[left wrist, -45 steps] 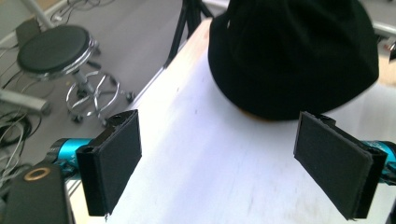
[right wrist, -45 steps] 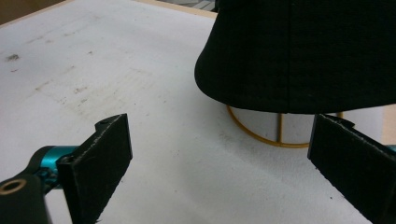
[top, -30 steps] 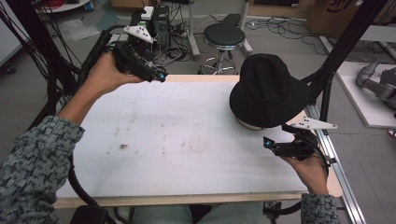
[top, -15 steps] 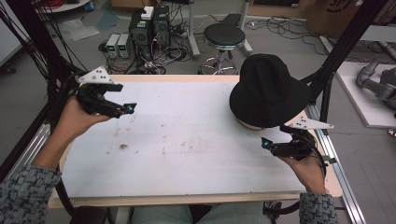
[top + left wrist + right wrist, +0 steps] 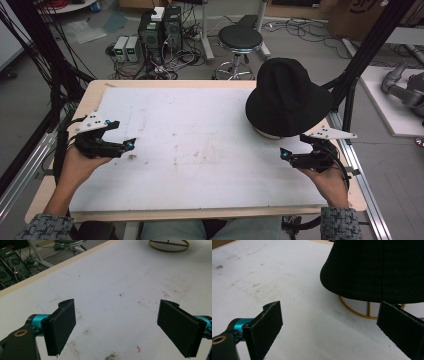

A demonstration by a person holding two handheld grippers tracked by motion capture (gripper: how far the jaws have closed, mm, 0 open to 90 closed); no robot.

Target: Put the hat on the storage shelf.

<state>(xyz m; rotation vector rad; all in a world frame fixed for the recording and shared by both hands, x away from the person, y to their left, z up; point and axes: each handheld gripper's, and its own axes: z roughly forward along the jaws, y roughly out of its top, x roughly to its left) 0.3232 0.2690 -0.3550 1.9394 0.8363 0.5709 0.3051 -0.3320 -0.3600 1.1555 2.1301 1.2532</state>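
Observation:
A black bucket hat (image 5: 287, 97) rests on a gold wire stand (image 5: 359, 311) at the right of the white table (image 5: 200, 140). The stand's ring base (image 5: 168, 245) also appears far off in the left gripper view. My left gripper (image 5: 131, 143) hovers over the table's left side, open, with nothing between its pads (image 5: 61, 327). At the right, my right gripper (image 5: 284, 154) sits just in front of the hat, open and empty, its pads (image 5: 264, 327) wide apart with the hat brim (image 5: 372, 267) ahead of them.
Brown stains (image 5: 132, 157) mark the tabletop near the left gripper. A round black stool (image 5: 240, 37) and computer boxes (image 5: 160, 25) with cables stand on the floor beyond the far edge. Black frame posts (image 5: 360, 65) rise at the table's right.
My left gripper has come down from the far left corner toward the person, stopping over the left side of the table. The right gripper and the hat have stayed put.

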